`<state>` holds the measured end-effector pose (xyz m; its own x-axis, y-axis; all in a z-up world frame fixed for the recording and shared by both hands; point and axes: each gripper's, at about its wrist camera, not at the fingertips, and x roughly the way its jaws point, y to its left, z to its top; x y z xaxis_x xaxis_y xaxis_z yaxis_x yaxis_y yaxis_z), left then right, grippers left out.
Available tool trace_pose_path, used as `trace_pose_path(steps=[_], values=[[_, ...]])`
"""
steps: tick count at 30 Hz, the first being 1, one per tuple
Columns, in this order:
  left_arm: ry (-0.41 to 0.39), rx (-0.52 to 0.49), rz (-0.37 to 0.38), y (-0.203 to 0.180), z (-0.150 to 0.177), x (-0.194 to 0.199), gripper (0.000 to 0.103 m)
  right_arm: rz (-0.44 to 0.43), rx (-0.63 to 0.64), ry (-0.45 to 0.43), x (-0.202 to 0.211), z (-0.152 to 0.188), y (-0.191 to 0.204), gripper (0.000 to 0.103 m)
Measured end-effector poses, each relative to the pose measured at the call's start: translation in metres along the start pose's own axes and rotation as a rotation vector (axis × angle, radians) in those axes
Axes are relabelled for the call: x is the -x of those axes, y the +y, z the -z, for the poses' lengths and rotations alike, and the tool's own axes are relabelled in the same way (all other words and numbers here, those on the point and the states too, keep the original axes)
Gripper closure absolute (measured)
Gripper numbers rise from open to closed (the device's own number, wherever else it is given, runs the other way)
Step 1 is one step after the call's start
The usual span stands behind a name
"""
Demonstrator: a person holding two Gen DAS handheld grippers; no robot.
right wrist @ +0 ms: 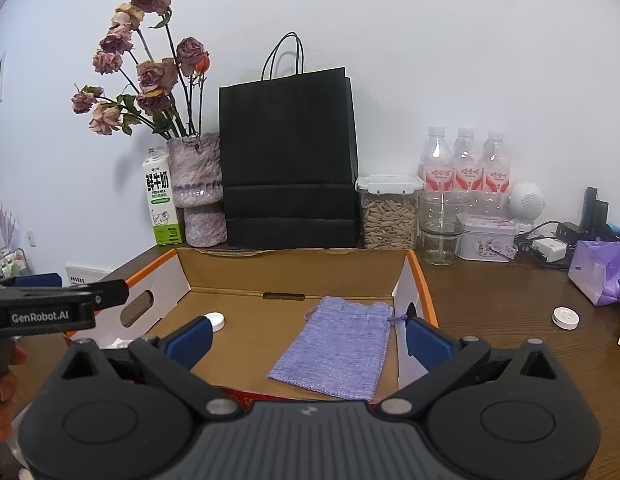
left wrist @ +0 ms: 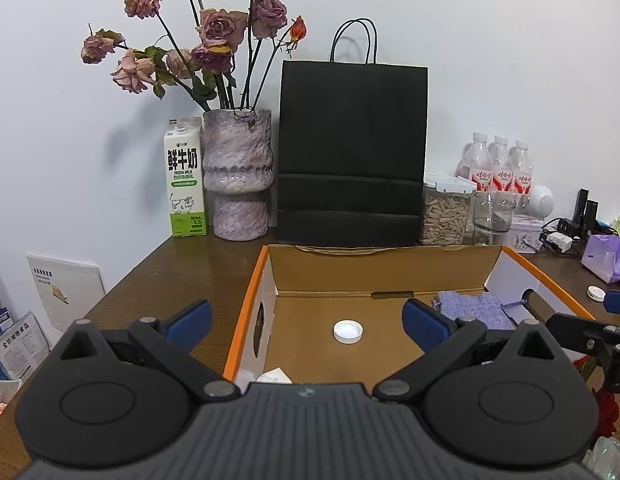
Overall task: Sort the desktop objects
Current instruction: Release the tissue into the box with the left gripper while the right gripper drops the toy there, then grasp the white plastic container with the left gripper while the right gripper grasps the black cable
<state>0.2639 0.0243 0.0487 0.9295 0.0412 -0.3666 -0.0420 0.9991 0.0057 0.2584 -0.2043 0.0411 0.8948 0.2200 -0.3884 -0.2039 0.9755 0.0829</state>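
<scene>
Right wrist: pouch (right wrist: pixel 334 346) inside box (right wrist: pixel 424 292) edge

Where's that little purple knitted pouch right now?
The purple pouch lies flat on the floor of the open cardboard box, toward its right side, with a white bottle cap lying apart at the left.

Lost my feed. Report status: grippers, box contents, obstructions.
Left gripper and right gripper open, empty. White cap and purple pouch lie in cardboard box. Second white cap on desk, right of box. Nothing obstructing.
</scene>
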Motion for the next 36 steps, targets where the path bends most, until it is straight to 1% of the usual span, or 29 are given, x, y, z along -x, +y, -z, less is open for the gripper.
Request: trace_pose_path(steps=[8, 13, 21, 26, 30, 36], values=[[-0.002, -0.003, 0.003, -0.001, 0.0, 0.002, 0.0, 0.0, 0.002, 0.008, 0.001, 0.0, 0.0, 0.0], [-0.01, -0.006, 0.01, -0.001, 0.0, 0.007, 0.0, -0.008, 0.009, -0.002, 0.007, 0.0, 0.003, 0.0], [-0.037, -0.007, 0.03, -0.001, -0.003, 0.025, 0.0, -0.01, 0.031, -0.025, 0.022, -0.002, 0.012, 0.0], [-0.052, -0.011, 0.053, 0.0, -0.003, 0.041, 0.0, -0.005, 0.031, -0.018, 0.036, 0.001, 0.014, 0.0], [-0.045, -0.03, 0.064, 0.002, 0.004, 0.056, 0.0, -0.003, 0.028, 0.001, 0.05, 0.007, 0.014, 0.0], [-0.001, -0.05, 0.063, 0.01, 0.027, 0.077, 0.0, 0.012, 0.054, 0.029, 0.076, 0.025, 0.013, 0.001]])
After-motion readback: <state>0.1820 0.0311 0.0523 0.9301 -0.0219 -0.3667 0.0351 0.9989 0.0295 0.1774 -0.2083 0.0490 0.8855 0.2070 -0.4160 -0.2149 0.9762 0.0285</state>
